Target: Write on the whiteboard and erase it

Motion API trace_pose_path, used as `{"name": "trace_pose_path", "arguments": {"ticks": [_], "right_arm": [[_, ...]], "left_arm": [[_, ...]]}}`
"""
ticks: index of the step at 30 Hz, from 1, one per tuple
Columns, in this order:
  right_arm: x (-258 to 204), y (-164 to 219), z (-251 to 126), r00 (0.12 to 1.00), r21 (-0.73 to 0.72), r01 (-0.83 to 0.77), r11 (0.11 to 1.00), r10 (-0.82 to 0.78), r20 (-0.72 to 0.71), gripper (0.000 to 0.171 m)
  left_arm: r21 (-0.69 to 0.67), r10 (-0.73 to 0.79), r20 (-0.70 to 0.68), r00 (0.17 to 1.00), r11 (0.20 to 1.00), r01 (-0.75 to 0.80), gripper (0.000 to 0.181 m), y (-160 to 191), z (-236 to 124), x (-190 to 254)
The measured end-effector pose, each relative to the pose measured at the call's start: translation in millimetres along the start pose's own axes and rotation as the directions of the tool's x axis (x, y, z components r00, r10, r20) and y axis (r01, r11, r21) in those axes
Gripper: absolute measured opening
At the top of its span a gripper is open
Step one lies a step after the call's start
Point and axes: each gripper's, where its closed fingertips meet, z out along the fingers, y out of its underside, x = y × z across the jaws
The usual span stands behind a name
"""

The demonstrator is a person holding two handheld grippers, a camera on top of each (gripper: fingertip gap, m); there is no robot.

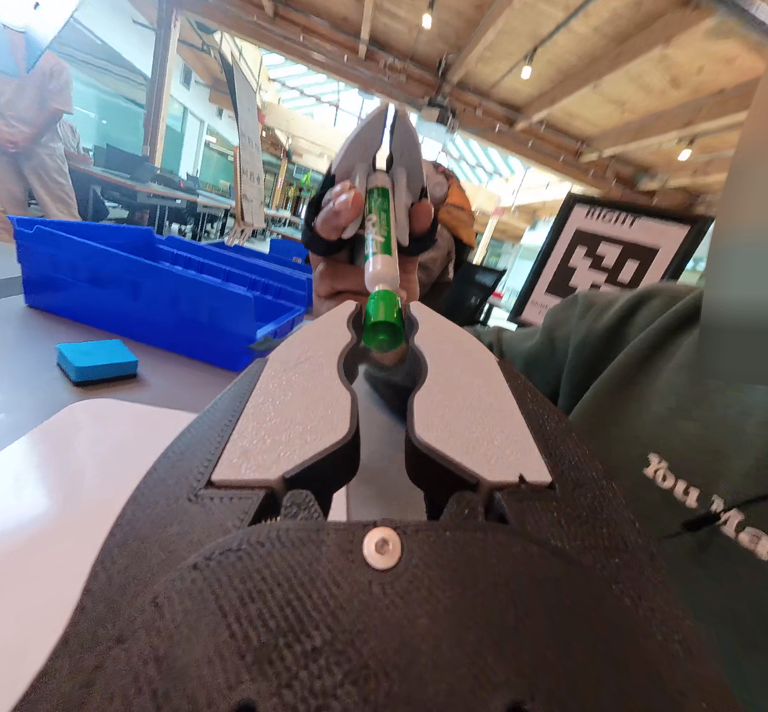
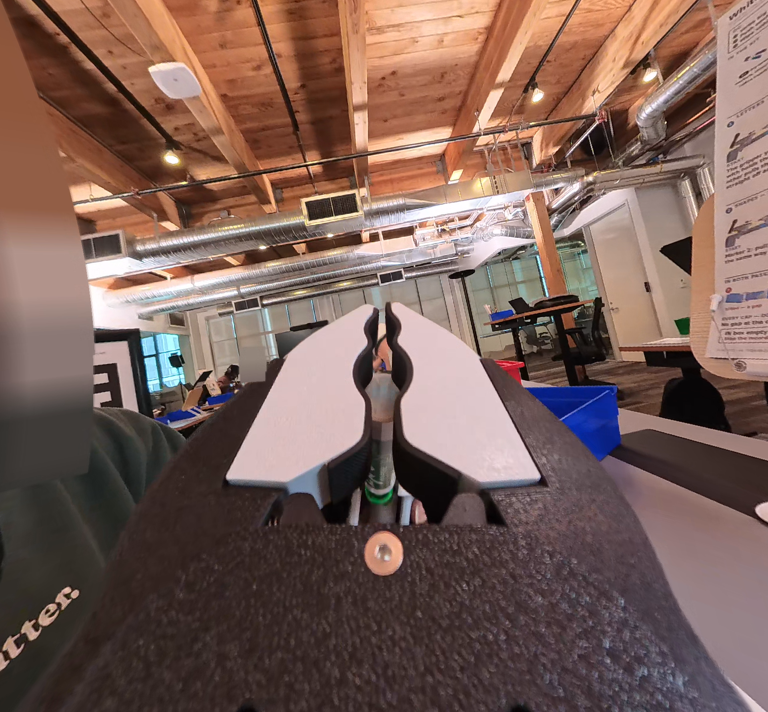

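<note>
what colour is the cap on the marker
Green. The cap shows best in the left wrist view, sitting between the left gripper fingertips.

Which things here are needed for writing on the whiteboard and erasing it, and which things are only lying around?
For the job:
- green marker, body held in the right hand-held gripper
- its green cap, between the fingers of the left hand-held gripper
- whiteboard
- blue eraser

Only lying around:
- blue bins
- framed black-and-white marker sign
</note>
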Motion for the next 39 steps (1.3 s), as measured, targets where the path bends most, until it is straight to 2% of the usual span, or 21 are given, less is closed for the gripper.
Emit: {"name": "trace_pose_path", "arguments": {"ticks": [3, 8, 10, 18, 26, 30, 34, 39], "right_arm": [[0, 8, 1, 0.999, -0.042, 0.039, 0.998, -0.039, -0.005, 0.000], [1, 38, 6, 0.985, -0.227, 0.168, 0.959, -0.173, -0.003, 0.000], [3, 45, 7, 0.981, -0.254, 0.188, 0.949, -0.195, -0.002, 0.000], [21, 56, 1, 0.982, -0.296, 0.164, 0.941, -0.185, -0.044, 0.000], [41, 70, -13, 0.998, -0.302, -0.012, 0.953, -0.008, -0.065, 0.000], [42, 72, -11, 0.997, -0.266, -0.061, 0.962, 0.043, -0.071, 0.000], [36, 72, -8, 0.996, -0.246, -0.066, 0.967, 0.051, -0.067, 0.000], [36, 67, -9, 0.996, -0.235, -0.061, 0.970, 0.043, -0.079, 0.000]], "left_arm": [[0.130, -0.078, -0.030, 0.997, 0.988, 0.081, 0.019, -22, -4, 2], [0.085, -0.027, 0.002, 1.000, 0.996, 0.027, 0.019, -29, -12, -2], [0.075, -0.020, 0.017, 1.000, 0.997, 0.019, 0.019, -28, -14, -5], [-0.030, 0.037, 0.070, 0.997, 0.999, -0.035, 0.018, -18, -17, -14], [-0.104, 0.086, 0.102, 0.991, 0.992, -0.075, 0.018, -17, -25, -21], [-0.098, 0.072, 0.100, 0.992, 0.993, -0.062, 0.018, -10, -22, -23], [-0.034, 0.067, 0.129, 0.989, 0.997, -0.063, 0.018, -14, -23, -28], [-0.115, 0.127, 0.163, 0.979, 0.987, -0.109, 0.019, -4, -23, -33]]}}
